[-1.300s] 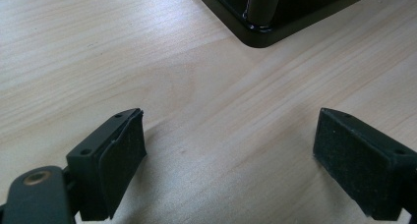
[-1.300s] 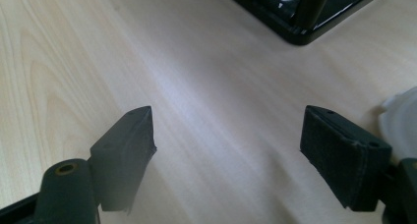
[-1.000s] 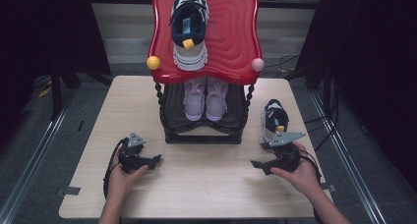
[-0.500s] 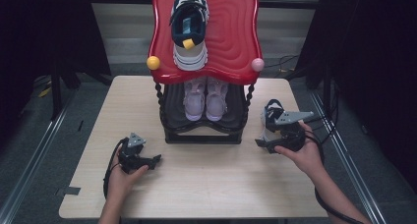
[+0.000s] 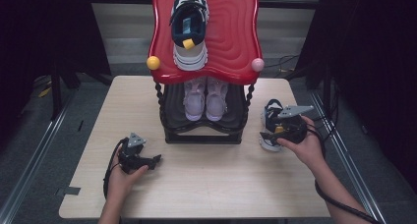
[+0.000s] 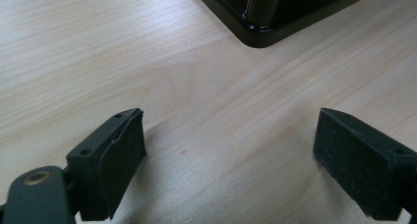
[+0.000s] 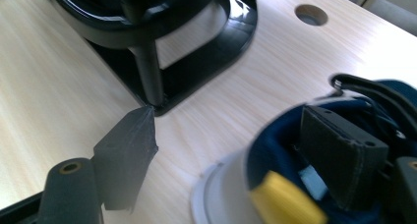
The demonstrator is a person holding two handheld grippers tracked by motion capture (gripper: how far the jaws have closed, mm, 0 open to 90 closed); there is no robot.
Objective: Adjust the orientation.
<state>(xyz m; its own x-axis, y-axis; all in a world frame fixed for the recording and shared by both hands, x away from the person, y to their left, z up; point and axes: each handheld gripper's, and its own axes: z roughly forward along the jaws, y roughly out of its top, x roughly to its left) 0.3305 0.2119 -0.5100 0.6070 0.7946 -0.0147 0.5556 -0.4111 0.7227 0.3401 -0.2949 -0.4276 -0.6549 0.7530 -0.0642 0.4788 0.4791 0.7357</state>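
A navy and white sneaker (image 5: 269, 111) with a yellow tag lies on the table right of the shoe rack (image 5: 231, 42). My right gripper (image 5: 273, 131) is over it. In the right gripper view one jaw sits inside the sneaker's (image 7: 275, 150) opening and the other hangs clear over the table, so the right gripper (image 7: 231, 122) is open. Its jaws have just been closing a little, with the shoe's collar between them. The matching sneaker (image 5: 189, 27) rests on the red top shelf. My left gripper (image 5: 153, 160) lies open on the table, with nothing between the left gripper's (image 6: 228, 130) jaws.
A pink pair of shoes (image 5: 206, 98) stands on the rack's lower black shelf. The rack's black base (image 6: 275, 27) is just ahead of the left jaws, and its post (image 7: 147, 71) is near the right ones. A round hole (image 7: 311, 14) is in the tabletop.
My right hand has moved away from the table's front edge and up onto the sneaker, and one jaw has entered the shoe's opening. The left hand has stayed where it was.
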